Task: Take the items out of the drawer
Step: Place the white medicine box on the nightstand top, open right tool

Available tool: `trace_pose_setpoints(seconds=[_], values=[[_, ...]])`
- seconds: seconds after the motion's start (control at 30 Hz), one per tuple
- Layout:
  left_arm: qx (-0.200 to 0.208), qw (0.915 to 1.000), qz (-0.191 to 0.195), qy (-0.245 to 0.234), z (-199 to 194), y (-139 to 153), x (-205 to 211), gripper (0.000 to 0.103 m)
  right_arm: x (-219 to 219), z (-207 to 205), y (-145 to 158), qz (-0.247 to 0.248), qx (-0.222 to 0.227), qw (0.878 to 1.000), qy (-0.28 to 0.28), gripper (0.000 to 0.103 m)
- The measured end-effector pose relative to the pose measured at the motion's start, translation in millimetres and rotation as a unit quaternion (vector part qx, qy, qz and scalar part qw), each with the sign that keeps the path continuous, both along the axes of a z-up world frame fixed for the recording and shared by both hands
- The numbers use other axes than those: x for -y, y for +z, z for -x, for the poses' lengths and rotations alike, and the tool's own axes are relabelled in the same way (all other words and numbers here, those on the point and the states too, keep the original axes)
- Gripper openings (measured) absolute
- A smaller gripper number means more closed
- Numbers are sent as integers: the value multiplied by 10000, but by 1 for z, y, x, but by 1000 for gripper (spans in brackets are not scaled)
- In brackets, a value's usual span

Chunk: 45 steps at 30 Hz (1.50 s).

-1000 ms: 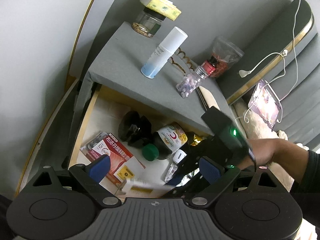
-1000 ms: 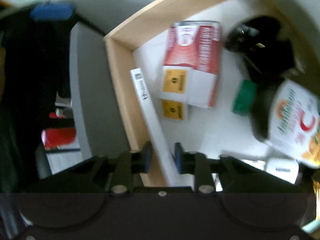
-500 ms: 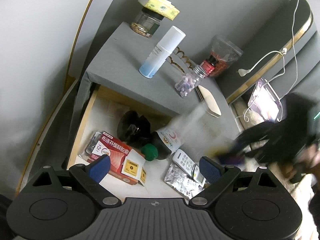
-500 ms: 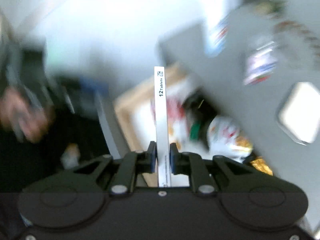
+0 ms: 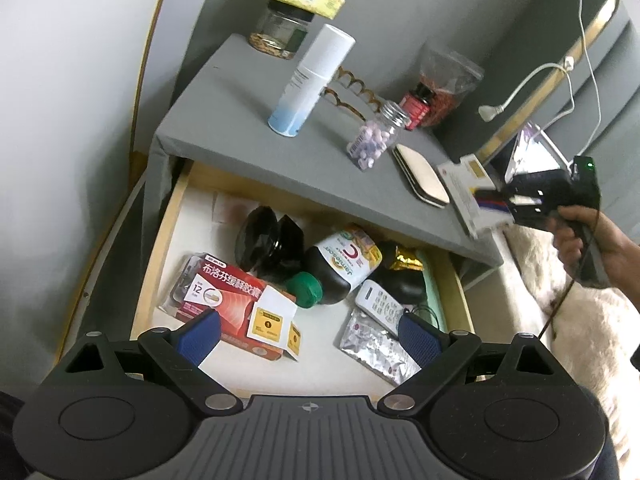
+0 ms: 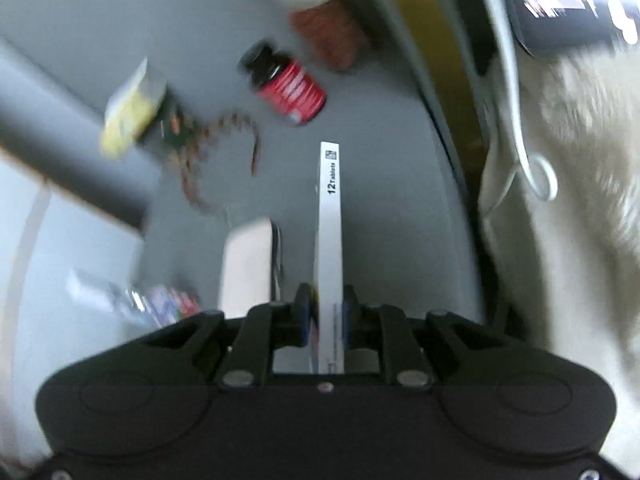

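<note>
The flat white tablet box (image 6: 330, 220), edge-on in the right wrist view and marked "12 Tablets", sits clamped between the pads of the right tongs (image 6: 326, 312), which are closed down to the box's thin width. Seen from the left side, the same box (image 5: 466, 196) hangs above the right end of the grey nightstand top (image 5: 248, 120), just beyond the beige flat case (image 5: 420, 176). A second ago this box lay along the front wall inside the drawer (image 5: 160, 248); it is now out of the drawer and over the top, so one item counts as removed and only the set-down appears to remain. The right-hand frame is blurred, which suggests the carry is under way.

Relative to the drawer, the left tongs (image 5: 308, 334) hover over its front edge, spread wide and holding nothing. Inside the drawer there remain a red medicine carton (image 5: 224, 292), a dark vitamin bottle with a green cap (image 5: 340, 268), a black faceted object (image 5: 268, 240), a small white remote (image 5: 380, 300) and a foil blister strip (image 5: 376, 348). Above the drawer, on the top, stand a white spray bottle (image 5: 312, 80), a jar of pills (image 5: 376, 140) and a red-labelled bottle (image 5: 416, 106). The task is judged well short of finished, with several items left to lift.
</note>
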<state>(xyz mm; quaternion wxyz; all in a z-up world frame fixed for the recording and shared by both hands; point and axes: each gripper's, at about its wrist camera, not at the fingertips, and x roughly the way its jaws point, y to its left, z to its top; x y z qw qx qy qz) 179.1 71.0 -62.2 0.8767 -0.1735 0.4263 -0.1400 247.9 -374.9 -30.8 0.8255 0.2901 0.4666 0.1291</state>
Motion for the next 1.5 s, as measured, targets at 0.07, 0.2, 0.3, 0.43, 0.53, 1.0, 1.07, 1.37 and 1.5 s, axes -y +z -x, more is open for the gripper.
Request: trace_pose_setpoints(seconds=[0.07, 0.2, 0.3, 0.43, 0.53, 1.0, 1.07, 1.37, 1.5], values=[[2, 10000, -75, -31, -1, -1, 3, 93, -4, -4, -18, 21, 51, 10000, 25, 20], [-6, 9997, -215, -84, 0, -2, 8, 93, 1, 8, -10, 353, 193, 9990, 200, 30], [0, 9992, -372, -114, 2, -3, 11, 93, -9, 17, 7, 1032, 435, 9928, 427, 58], [41, 9984, -545, -167, 6, -4, 15, 93, -18, 31, 29, 1788, 699, 9794, 621, 71], [71, 9977, -650, -182, 7, -4, 18, 93, -27, 32, 30, 2006, 584, 9749, 766, 70], [208, 9917, -1194, -421, 16, -6, 32, 93, -69, 79, 16, 2828, 922, 9483, 1103, 68], [170, 9923, -1151, -433, 15, -8, 32, 93, -80, 93, 15, 3169, 1053, 9363, 1089, 71], [240, 9906, -1236, -542, 17, -8, 42, 93, -104, 99, -9, 3589, 1114, 9242, 683, 75], [277, 9882, -1371, -625, 20, -9, 45, 93, -96, 86, -12, 3380, 1061, 9338, 505, 75]])
